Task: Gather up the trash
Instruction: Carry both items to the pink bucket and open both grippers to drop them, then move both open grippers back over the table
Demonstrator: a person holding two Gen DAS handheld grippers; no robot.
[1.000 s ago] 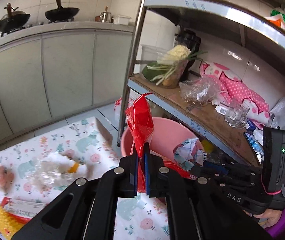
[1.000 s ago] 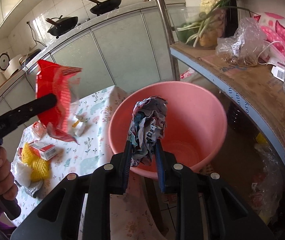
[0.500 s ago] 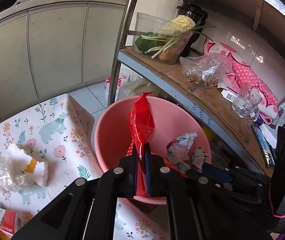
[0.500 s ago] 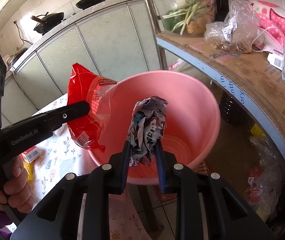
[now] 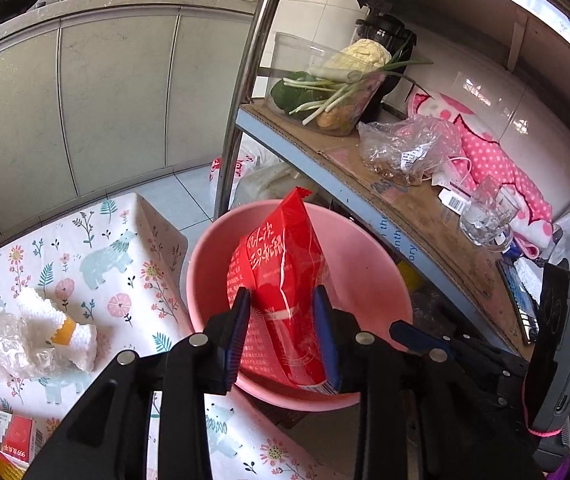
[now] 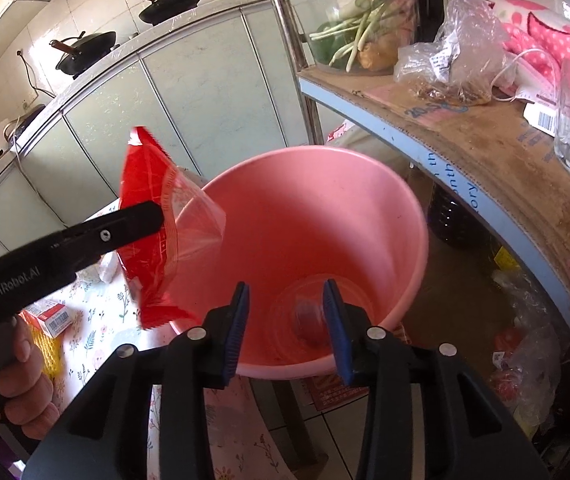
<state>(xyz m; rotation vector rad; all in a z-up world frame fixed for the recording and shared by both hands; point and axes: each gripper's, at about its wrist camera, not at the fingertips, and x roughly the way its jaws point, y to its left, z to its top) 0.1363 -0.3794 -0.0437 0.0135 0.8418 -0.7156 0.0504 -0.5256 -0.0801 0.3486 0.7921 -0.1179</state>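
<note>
A pink bucket stands between the table and the shelf rack. My left gripper is open over its rim, and a red snack bag sits loose between the spread fingers; in the right wrist view the bag hangs at the bucket's left rim. My right gripper is open and empty above the bucket. A blurred crumpled paper lies low in the bucket's bottom.
A floral tablecloth table holds crumpled plastic with a white cloth, a red-white box and yellow netting. A metal rack post and cardboard-covered shelf with vegetables, a bag and a glass stand right of the bucket.
Both grippers opened. The crumpled paper dropped from my right gripper into the bucket. The red bag is loose between my left fingers, which moved closer over the bucket.
</note>
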